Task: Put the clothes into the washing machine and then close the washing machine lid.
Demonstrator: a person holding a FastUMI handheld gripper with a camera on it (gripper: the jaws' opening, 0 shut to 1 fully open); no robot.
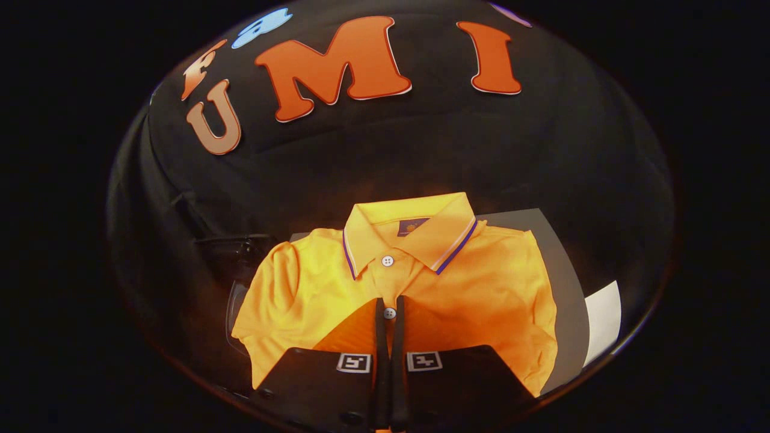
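An orange polo shirt (457, 288) lies folded on a grey surface (565, 282), collar away from the fingers. The gripper (390, 307) sits on its button placket, fingers pressed nearly together with a white button (390, 313) at their tips; whether cloth is pinched, I cannot tell.

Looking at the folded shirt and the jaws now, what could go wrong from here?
1. The gripper has its jaws nearly together over the button strip of the orange shirt; they may be pinching only a thin fold, which could slip out when lifted.
2. The shirt lies folded on a grey board; lifted from one point, it will probably unfold and drag.
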